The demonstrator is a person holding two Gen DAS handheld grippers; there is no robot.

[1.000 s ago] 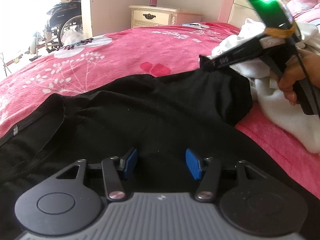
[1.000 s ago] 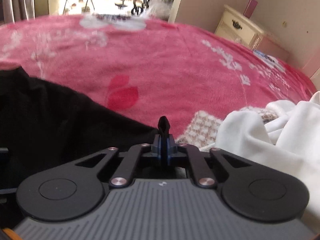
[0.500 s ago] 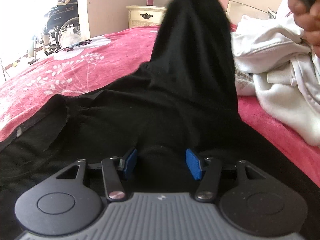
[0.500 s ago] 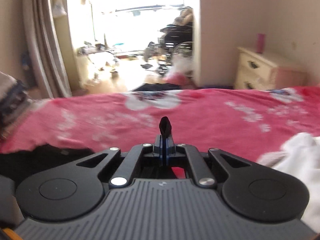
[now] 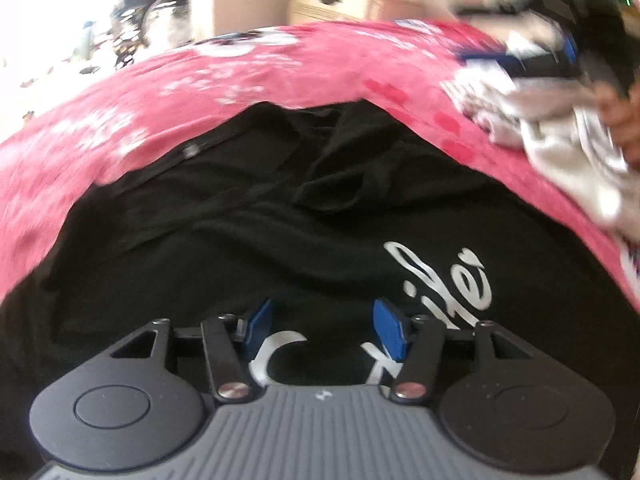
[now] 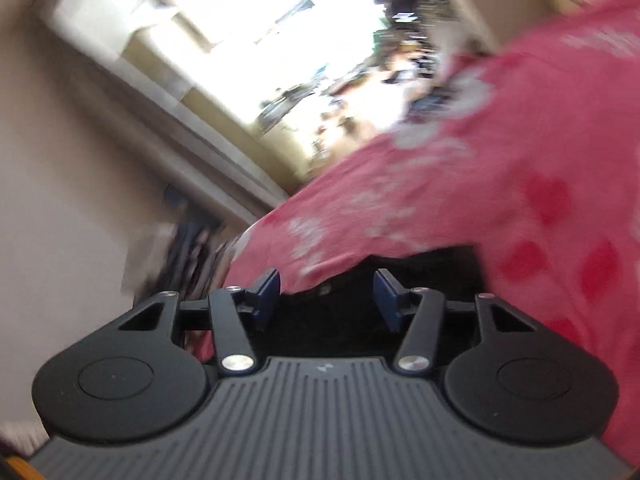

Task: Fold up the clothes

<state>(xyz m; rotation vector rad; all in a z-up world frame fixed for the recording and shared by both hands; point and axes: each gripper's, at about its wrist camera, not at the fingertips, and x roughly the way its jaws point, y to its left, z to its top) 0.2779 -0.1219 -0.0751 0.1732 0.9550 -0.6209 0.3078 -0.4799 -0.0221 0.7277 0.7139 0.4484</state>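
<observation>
- Garment first: the black shirt [image 5: 280, 216] lies spread on the pink bedspread [image 5: 200, 84], white script lettering [image 5: 436, 280] face up, one part of it folded over as a rumpled flap [image 5: 352, 160] near the far edge.
- Left gripper [image 5: 322, 330] hangs right over the printed front, tilted down at the cloth; its blue pads stand apart with only fabric showing beneath them, so it is released and grips nothing.
- Right gripper [image 6: 326, 294] has just been opening its jaws; nothing sits between the pads, and past them a dark patch of the shirt [image 6: 400, 276] shows against the bedspread [image 6: 500, 160]. Its view is rolled hard over and smeared, so how near it is to the cloth I can only guess.
- From the left wrist the right gripper [image 5: 532, 56] appears as a blur at upper right, above the heap of white clothes [image 5: 560, 152], off the shirt's far right side.
- Deciding relation: the shirt runs away from the left gripper towards the far edge, lettering nearest it. The left hand looks the nearer one for the next fold, with the near hem directly below; the right would have to come back across from beside the heap.
</observation>
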